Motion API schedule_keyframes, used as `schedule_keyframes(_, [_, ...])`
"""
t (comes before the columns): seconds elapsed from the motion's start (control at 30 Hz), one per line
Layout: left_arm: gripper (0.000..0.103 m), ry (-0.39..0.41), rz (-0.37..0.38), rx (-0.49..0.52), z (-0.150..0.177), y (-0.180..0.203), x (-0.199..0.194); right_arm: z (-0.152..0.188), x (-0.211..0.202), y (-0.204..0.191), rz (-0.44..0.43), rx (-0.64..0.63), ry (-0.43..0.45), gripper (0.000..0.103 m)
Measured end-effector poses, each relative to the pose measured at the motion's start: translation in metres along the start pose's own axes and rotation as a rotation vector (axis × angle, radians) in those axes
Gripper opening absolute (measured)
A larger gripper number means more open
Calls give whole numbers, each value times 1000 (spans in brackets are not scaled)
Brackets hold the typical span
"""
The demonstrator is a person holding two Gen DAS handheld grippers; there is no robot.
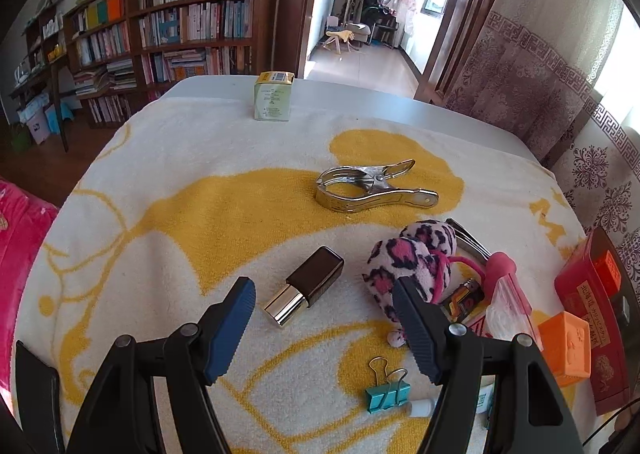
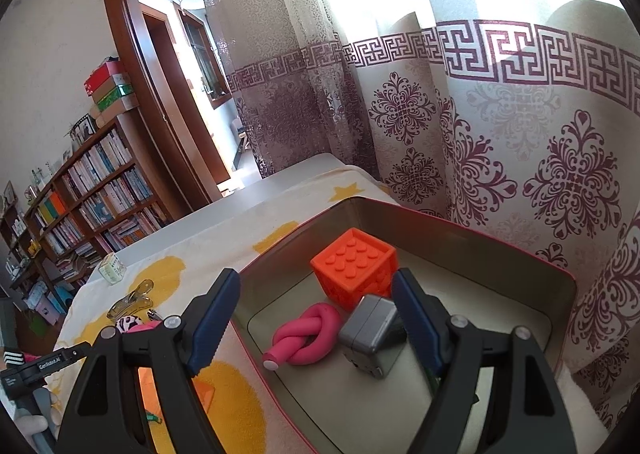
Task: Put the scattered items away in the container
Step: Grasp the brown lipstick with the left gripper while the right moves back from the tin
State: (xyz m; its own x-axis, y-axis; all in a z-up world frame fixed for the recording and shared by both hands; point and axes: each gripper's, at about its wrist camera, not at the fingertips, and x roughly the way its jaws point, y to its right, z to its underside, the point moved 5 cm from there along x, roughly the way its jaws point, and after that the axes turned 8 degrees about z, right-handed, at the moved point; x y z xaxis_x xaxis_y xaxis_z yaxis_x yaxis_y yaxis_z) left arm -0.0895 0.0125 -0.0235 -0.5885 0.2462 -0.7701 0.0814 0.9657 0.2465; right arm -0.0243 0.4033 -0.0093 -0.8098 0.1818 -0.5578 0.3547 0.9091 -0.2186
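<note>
Left gripper (image 1: 324,330) spread and empty, lipstick (image 1: 305,285) just ahead between its fingers, long axis running 1-to-7 o'clock; right gripper (image 2: 316,318) spread over the tin (image 2: 480,250).

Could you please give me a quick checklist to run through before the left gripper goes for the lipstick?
1. Left gripper open with nothing between the fingers: ok.
2. Lipstick lies free on the towel, apart from the leopard plush: ok.
3. Lipstick sits in the gap ahead of the fingers: ok.
4. Right gripper open and empty, over the tin: ok.
5. Room left in the tin beside the orange cube, pink knot and grey box: ok.
6. Whether the right gripper blocks the drop path: cannot tell.
</note>
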Motion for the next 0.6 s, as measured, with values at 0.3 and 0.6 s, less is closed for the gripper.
schedule_keyframes(0.3, [73, -15, -13, 45, 2, -1, 14, 11, -24, -43, -129, -110, 80, 81])
schedule_keyframes(0.6, [73, -55, -44, 39, 6, -14, 28, 49, -30, -98, -254, -304, 40, 81])
